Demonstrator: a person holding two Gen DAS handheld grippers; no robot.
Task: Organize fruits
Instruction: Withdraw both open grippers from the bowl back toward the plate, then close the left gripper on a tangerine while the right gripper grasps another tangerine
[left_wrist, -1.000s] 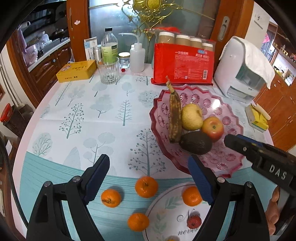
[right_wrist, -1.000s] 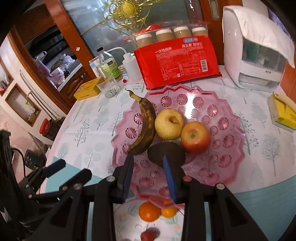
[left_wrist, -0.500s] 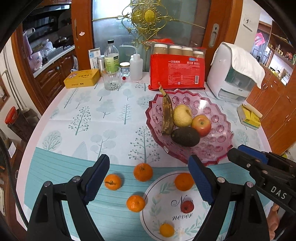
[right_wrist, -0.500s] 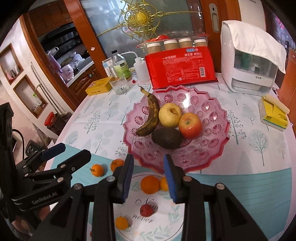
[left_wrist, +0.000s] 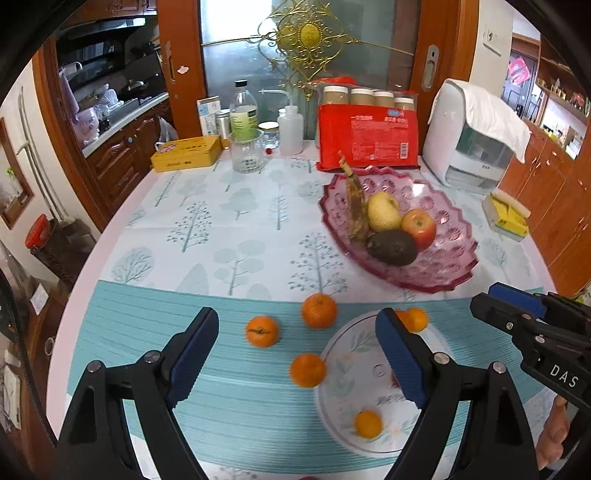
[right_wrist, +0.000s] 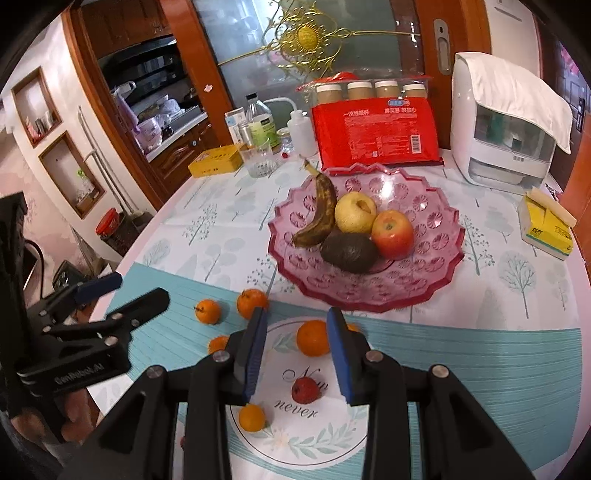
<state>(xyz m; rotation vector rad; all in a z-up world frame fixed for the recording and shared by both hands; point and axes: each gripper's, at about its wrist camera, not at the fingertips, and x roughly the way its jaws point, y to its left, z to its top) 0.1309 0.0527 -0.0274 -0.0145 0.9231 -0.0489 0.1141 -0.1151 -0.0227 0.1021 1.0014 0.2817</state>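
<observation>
A pink glass bowl (right_wrist: 424, 288) holds a brown banana (right_wrist: 321, 210), a pear (right_wrist: 354, 212), an apple (right_wrist: 393, 234) and an avocado (right_wrist: 349, 253). In front of it a white plate (right_wrist: 332, 443) carries an orange (right_wrist: 312, 338), a smaller orange (right_wrist: 251, 417) and a small red fruit (right_wrist: 304, 389). Three oranges (left_wrist: 262, 330) lie loose on the tablecloth left of the plate. My left gripper (left_wrist: 295, 317) hovers open over them with nothing in it. My right gripper (right_wrist: 297, 314) hangs above the plate, its jaws narrowly apart and opening, nothing between them.
At the table's back stand a red pack of paper cups (left_wrist: 369, 136), a white appliance (left_wrist: 472, 147), a yellow tin (left_wrist: 186, 153), a glass (left_wrist: 246, 155) and bottles. A yellow box (left_wrist: 508, 218) lies near the right edge.
Both grippers have drawn back and up from the bowl toward the near edge. The right one, earlier over the avocado, is now above the plate, its jaws slightly wider.
</observation>
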